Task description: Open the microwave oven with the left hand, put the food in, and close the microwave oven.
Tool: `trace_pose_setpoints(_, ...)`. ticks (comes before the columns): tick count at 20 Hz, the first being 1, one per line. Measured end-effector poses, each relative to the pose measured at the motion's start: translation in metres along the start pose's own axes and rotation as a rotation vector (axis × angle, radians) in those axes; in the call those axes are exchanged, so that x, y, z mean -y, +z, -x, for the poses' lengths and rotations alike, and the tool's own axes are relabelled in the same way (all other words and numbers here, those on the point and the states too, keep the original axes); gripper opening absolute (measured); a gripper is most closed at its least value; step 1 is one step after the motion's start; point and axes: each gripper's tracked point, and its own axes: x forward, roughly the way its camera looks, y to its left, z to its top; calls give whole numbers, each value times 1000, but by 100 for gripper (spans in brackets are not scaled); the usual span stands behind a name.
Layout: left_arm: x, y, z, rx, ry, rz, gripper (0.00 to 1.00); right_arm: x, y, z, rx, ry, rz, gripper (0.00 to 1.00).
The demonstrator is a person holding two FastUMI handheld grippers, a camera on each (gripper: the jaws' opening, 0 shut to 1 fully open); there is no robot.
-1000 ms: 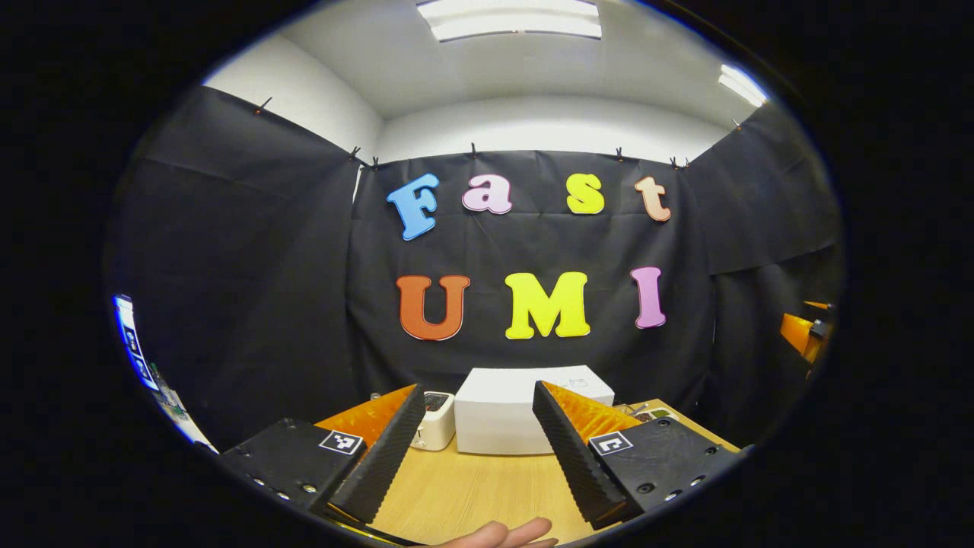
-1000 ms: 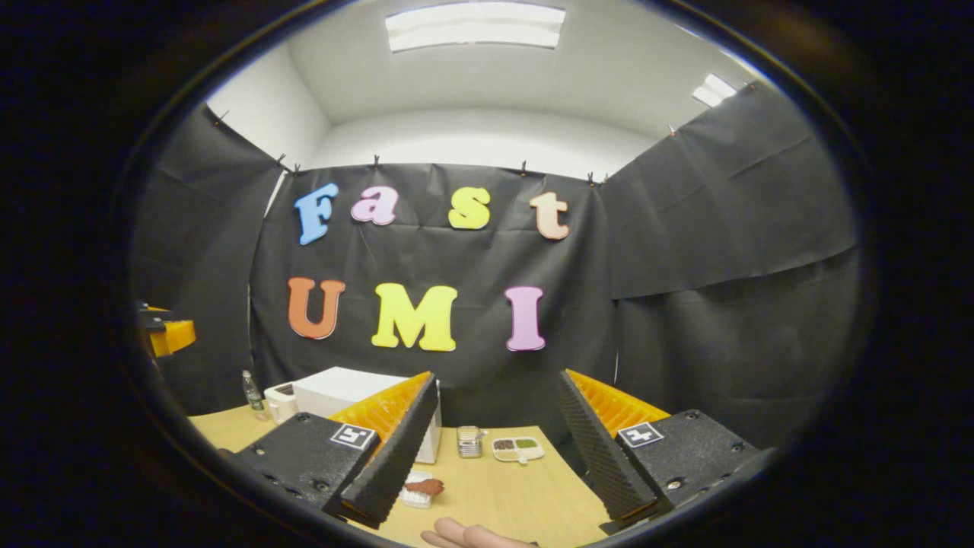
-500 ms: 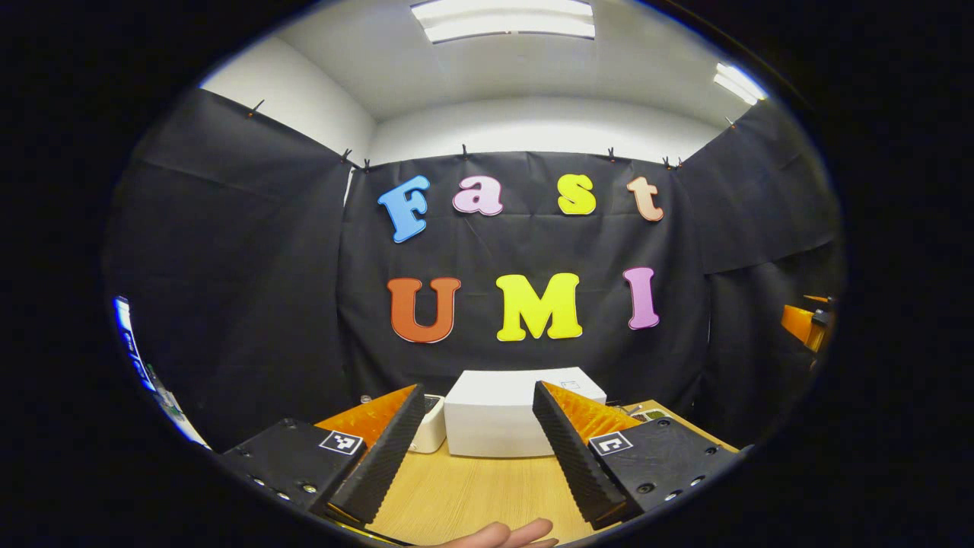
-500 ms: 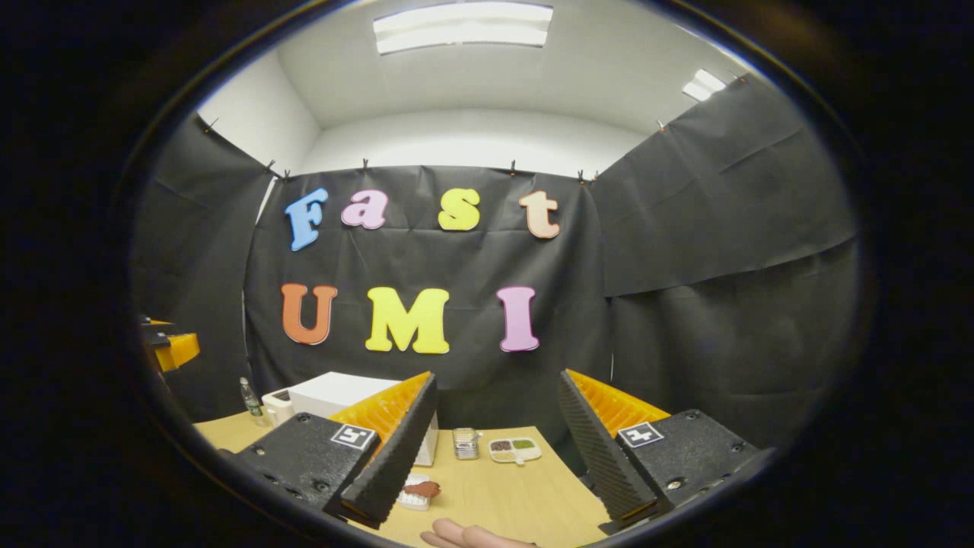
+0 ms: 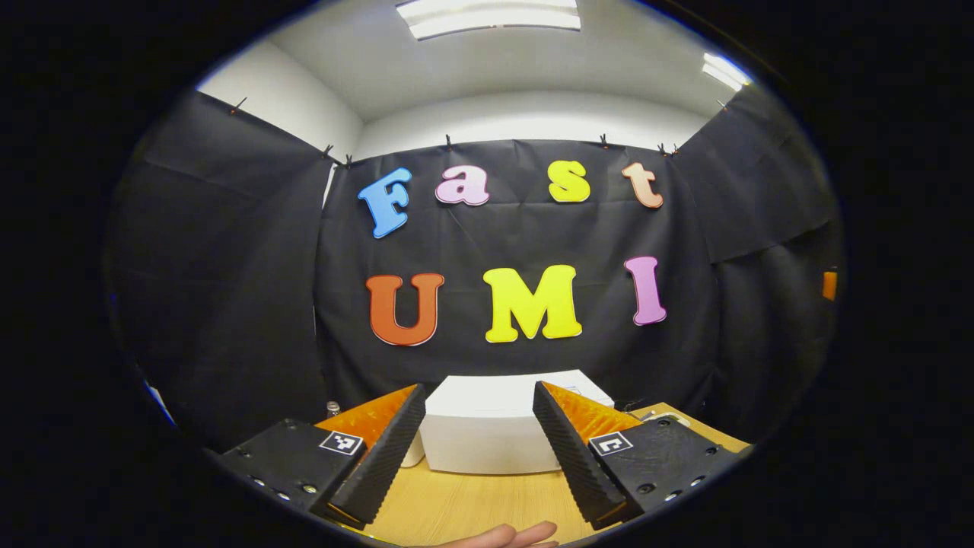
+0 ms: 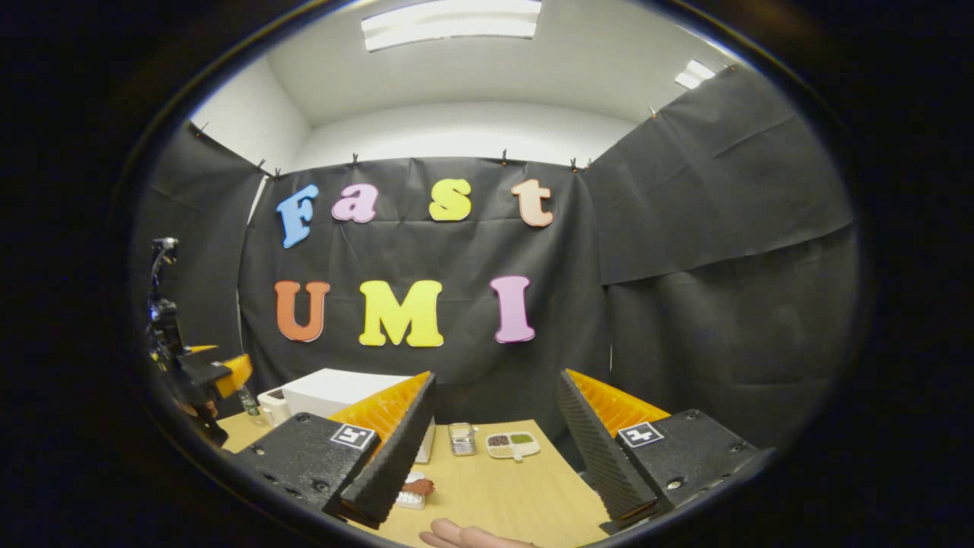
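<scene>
The white microwave oven (image 5: 487,430) stands shut on the wooden table (image 5: 472,502), straight ahead of my left gripper (image 5: 478,390), whose fingers are spread open with nothing between them. In the right gripper view the microwave oven (image 6: 335,390) sits at the left. The food, a brown piece on a small white tray (image 6: 416,491), lies in front of it, just past the left finger of my right gripper (image 6: 496,377), which is open and empty above the table. The left gripper (image 6: 202,374) shows at the far left of that view.
A small white appliance (image 6: 272,402) and a bottle (image 6: 245,399) stand left of the microwave oven. A small clear container (image 6: 460,439) and a divided dish (image 6: 512,445) sit at the table's back right. A person's fingertips (image 5: 506,536) show at the bottom edge.
My left gripper has moved toward the microwave oven, which looks larger and more centred. It has also come further into the right gripper view. The right gripper has hardly shifted.
</scene>
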Motion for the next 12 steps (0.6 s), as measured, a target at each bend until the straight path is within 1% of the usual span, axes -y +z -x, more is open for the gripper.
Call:
trace_pose_setpoints(3,25,-43,-38,-73,-39,55,92,14,-6,-5,1,-17,-9,92)
trace_pose_setpoints(5,42,-71,-63,-109,-61,68,92,22,-10,-7,1,-29,-10,92)
trace_pose_setpoints(9,71,-119,-104,-139,-90,89,93,31,-19,-11,-3,-31,-7,92)
trace_pose_setpoints(10,77,-134,-113,-153,-99,91,92,32,-21,-12,-3,-29,-5,100)
trace_pose_setpoints(11,86,-149,-120,-168,-111,90,92,34,-23,-12,0,-30,-3,92)
trace_pose_setpoints(12,95,-164,-125,-186,-125,96,93,35,-23,-13,5,-31,2,92)
